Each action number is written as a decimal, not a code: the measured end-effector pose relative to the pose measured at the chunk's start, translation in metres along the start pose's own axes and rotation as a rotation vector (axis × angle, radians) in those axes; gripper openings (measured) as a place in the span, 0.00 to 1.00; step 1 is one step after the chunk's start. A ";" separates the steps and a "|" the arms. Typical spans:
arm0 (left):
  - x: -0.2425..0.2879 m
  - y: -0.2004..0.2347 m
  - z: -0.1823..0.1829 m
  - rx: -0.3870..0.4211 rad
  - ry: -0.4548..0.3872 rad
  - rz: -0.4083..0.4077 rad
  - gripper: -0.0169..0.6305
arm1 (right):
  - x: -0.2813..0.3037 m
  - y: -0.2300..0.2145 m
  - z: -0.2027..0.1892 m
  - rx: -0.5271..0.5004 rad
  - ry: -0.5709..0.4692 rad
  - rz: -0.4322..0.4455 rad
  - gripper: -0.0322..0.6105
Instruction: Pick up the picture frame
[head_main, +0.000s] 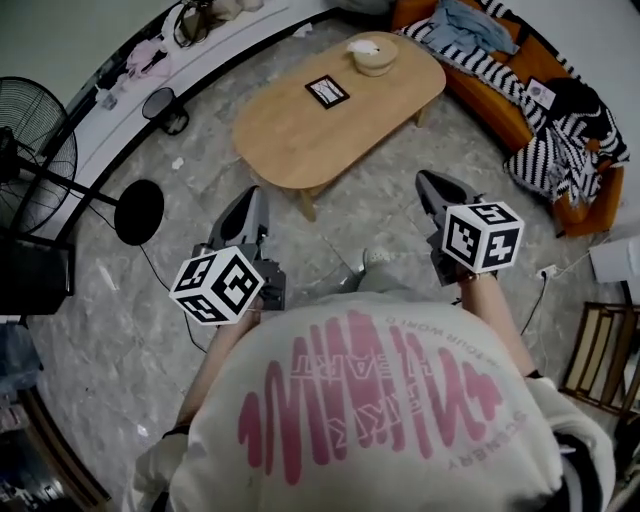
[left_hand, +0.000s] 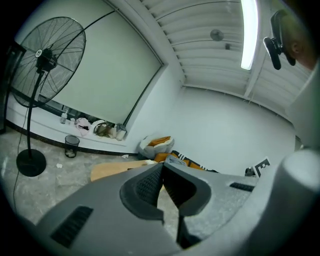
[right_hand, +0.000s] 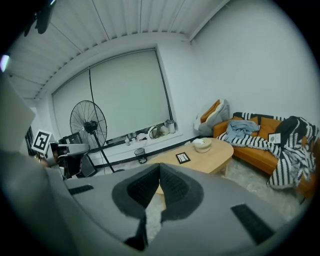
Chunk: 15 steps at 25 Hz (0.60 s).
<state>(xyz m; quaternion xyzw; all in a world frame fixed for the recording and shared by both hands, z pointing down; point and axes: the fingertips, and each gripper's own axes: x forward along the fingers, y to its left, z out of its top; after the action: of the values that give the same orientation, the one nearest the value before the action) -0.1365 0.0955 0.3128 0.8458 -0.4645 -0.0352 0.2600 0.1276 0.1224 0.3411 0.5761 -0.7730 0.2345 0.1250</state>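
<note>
- Picture frame (head_main: 326, 91) lies flat on the wooden table (head_main: 290, 145), well ahead of both grippers.
- Left gripper (head_main: 250, 196): jaws together, empty.
- Right gripper (head_main: 427, 181): jaws together, empty.

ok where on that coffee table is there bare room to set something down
The near half of the table, from the picture frame back to its rounded end, is bare wood. The far end is tighter, with the bowl and the frame close together. The sofa is piled with clothes.
</note>
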 end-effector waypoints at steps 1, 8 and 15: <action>0.002 0.008 0.000 -0.013 0.000 0.017 0.03 | 0.009 -0.003 0.001 0.027 0.003 0.007 0.06; 0.028 0.049 0.003 -0.072 -0.012 0.117 0.03 | 0.084 -0.024 0.011 0.266 0.021 0.110 0.06; 0.086 0.089 0.025 -0.086 -0.012 0.199 0.03 | 0.178 -0.049 0.051 0.374 0.045 0.189 0.06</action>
<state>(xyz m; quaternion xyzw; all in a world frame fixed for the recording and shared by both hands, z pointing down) -0.1631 -0.0223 0.3489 0.7834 -0.5457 -0.0344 0.2955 0.1242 -0.0630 0.3904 0.5087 -0.7636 0.3976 0.0105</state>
